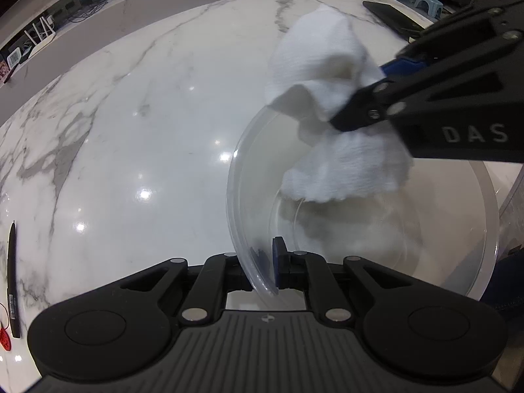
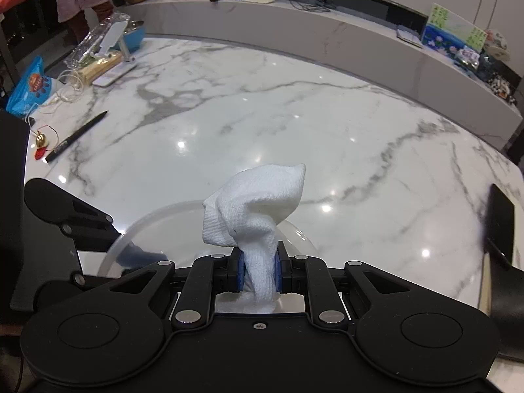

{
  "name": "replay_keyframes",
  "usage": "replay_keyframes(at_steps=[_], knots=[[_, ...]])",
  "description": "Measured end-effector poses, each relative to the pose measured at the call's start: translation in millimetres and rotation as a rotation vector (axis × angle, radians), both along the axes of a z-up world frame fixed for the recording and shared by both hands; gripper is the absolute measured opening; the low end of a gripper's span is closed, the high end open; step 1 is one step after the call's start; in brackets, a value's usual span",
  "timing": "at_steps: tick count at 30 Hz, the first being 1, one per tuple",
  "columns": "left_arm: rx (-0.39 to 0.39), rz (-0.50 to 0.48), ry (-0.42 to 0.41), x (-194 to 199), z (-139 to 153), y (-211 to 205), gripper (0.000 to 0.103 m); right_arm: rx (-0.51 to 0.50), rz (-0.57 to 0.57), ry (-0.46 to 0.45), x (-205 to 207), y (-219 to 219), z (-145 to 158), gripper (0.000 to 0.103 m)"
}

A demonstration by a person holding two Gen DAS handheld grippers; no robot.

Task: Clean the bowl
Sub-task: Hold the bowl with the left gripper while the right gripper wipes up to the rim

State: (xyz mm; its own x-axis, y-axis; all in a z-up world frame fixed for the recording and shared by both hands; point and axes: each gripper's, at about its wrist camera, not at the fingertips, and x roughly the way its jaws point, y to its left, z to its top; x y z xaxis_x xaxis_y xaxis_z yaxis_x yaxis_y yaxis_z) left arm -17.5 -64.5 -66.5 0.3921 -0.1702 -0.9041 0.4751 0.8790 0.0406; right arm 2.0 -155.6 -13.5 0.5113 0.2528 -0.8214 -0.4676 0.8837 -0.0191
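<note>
A clear plastic bowl (image 1: 442, 229) sits on the white marble table, tilted. My left gripper (image 1: 267, 271) is shut on the bowl's near rim. My right gripper (image 2: 258, 273) is shut on a white cloth (image 2: 252, 206). In the left wrist view the right gripper (image 1: 363, 98) comes in from the upper right and holds the cloth (image 1: 327, 137) over the bowl, its lower end hanging inside near the bottom. In the right wrist view the bowl's rim (image 2: 131, 232) shows at the lower left, with the left gripper (image 2: 127, 252) on it.
A black pen (image 2: 77, 136) and a red and gold charm (image 2: 41, 140) lie at the table's left edge. A dark phone (image 2: 499, 222) lies at the right edge. A blue packet (image 2: 29, 88), a phone stand (image 2: 113, 41) and wrapped items sit at the far left corner.
</note>
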Motion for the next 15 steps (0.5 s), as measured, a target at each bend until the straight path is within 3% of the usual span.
replay_keyframes(at_steps=[15], knots=[[0.001, -0.004, 0.000, 0.8, -2.3, -0.8, 0.008, 0.055, 0.012, 0.015, 0.7, 11.6, -2.9, 0.015]])
